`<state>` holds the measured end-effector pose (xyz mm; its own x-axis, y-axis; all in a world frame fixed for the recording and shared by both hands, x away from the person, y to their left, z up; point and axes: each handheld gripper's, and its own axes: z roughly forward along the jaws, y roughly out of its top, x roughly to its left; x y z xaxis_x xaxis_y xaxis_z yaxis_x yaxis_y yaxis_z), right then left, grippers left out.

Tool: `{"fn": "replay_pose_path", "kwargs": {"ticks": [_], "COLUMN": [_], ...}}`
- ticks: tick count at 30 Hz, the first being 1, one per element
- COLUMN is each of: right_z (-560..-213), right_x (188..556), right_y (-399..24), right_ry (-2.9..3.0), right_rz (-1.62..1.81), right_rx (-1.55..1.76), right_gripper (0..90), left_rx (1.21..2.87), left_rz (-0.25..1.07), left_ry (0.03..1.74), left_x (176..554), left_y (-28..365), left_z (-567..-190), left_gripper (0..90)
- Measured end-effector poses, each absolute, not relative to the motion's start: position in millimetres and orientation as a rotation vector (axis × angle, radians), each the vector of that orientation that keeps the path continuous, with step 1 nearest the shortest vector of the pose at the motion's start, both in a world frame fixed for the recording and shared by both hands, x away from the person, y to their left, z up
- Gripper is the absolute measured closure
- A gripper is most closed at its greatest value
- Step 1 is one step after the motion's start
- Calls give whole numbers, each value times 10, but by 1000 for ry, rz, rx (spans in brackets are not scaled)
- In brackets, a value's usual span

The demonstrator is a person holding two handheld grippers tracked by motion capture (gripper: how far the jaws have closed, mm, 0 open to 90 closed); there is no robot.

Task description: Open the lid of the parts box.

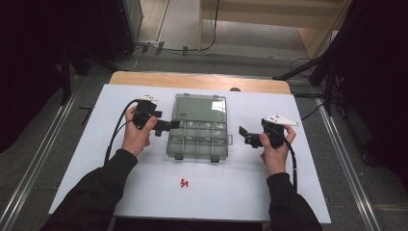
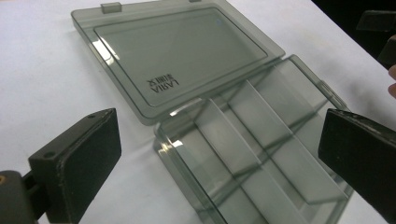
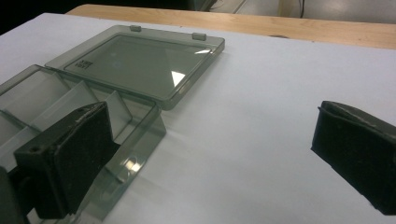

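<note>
A smoky clear plastic compartment box [image 1: 198, 139] lies on the white table top [image 1: 269, 183], its lid [image 1: 199, 107] folded flat away from me. The dividers stand in empty compartments [image 2: 261, 140]. My left gripper [image 1: 169, 126] hovers at the box's left edge, jaws wide open and nothing between them [image 2: 219, 154]; the tray and the lid [image 2: 182, 60] lie below. My right gripper [image 1: 246, 136] is just off the box's right side, apart from it, jaws open over bare table [image 3: 212, 154]. The tray's corner [image 3: 46, 102] and the lid [image 3: 140, 63] lie to its left.
Small red pieces [image 1: 184, 183] lie on the white top near its front edge, between my forearms. A wooden table edge [image 1: 202, 80] runs behind the white top. Cables trail from both grippers. Dark stands and floor rails flank the table.
</note>
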<state>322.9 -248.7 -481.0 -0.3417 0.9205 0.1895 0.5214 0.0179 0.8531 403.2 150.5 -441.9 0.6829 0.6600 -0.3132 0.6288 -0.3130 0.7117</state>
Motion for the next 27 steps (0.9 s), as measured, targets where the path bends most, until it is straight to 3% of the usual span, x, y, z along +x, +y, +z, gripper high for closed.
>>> {"fn": "replay_pose_path", "kwargs": {"ticks": [15,27], "right_z": [-4875,-4821], "right_x": [2648,2268], "right_y": [-2748,-2933], "right_ry": [1826,1744], "right_rz": [1280,1295], "right_rx": [1439,1443], "right_gripper": [9,92], "left_rx": [2059,2072], "left_rz": [68,51], "left_ry": [903,878], "left_x": [3725,3565], "left_y": [1447,1429], "left_z": [-4291,-4252], "left_gripper": [0,0]}}
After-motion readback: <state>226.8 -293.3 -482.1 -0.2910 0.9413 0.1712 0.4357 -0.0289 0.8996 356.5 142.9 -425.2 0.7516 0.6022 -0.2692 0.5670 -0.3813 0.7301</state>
